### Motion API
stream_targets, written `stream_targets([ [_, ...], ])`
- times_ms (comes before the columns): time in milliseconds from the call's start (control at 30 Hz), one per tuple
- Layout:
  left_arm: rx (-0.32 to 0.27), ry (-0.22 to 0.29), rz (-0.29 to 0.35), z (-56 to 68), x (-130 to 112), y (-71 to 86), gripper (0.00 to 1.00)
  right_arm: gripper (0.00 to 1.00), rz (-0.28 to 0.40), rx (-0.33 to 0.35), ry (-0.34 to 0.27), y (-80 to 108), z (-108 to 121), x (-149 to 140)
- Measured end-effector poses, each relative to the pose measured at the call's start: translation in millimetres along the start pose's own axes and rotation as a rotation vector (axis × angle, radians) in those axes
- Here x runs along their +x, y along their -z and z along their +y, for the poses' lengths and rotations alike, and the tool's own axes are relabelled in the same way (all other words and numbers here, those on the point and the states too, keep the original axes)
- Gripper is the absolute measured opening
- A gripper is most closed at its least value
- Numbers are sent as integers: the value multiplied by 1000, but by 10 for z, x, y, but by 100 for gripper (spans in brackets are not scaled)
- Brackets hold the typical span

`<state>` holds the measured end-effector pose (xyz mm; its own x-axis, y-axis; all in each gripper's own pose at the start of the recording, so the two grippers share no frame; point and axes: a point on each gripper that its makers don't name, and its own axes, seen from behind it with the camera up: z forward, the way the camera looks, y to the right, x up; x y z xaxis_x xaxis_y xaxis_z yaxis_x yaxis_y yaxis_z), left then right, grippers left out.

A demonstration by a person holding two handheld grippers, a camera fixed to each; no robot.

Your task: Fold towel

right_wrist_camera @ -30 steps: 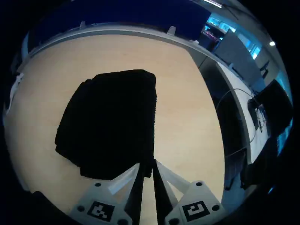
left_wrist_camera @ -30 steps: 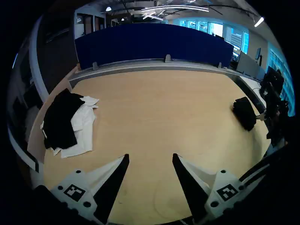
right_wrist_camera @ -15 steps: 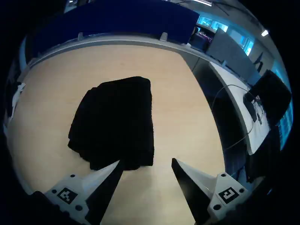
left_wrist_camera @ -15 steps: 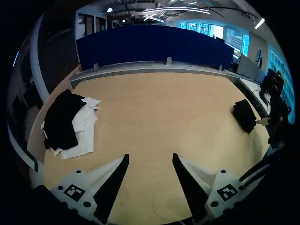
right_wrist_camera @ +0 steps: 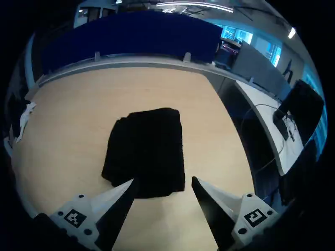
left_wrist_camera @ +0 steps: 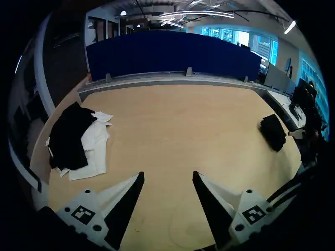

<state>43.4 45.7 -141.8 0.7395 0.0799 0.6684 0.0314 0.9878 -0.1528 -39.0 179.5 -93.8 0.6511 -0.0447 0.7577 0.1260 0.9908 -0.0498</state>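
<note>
The right gripper [right_wrist_camera: 163,188] stands wide open with nothing between its two fingers. Just beyond their tips lies the black towel [right_wrist_camera: 146,150], folded into a thick rectangle and flat on the wooden table [right_wrist_camera: 75,108]. In the right gripper view, the towel's near edge runs across the gap between the fingers. Its near left corner sits behind the tip of the left-hand finger, and whether that tip touches the cloth cannot be told. The towel lies near the right edge of the table, with bare wood on all sides.

The left gripper [left_wrist_camera: 167,180] is also wide open and holds nothing, and it hangs over bare wood by the near edge of the table [left_wrist_camera: 176,121]. In the left gripper view the towel [left_wrist_camera: 273,131] is a small dark bundle close to the right edge, well apart from this gripper. By the left edge lies a pile of cloths [left_wrist_camera: 77,140], a black one lying over white ones, loose and unfolded. A blue partition [left_wrist_camera: 167,54] stands along the far edge of the table
</note>
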Motion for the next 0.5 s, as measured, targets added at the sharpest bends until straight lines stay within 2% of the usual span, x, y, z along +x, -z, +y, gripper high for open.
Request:
stream_targets([
  [167, -4, 3, 25, -11, 74, -36, 85, 97, 110, 54, -13, 169, -301, 341],
  [500, -16, 3, 84, 11, 319, -90, 85, 97, 329, 109, -29, 515, -788, 1038],
])
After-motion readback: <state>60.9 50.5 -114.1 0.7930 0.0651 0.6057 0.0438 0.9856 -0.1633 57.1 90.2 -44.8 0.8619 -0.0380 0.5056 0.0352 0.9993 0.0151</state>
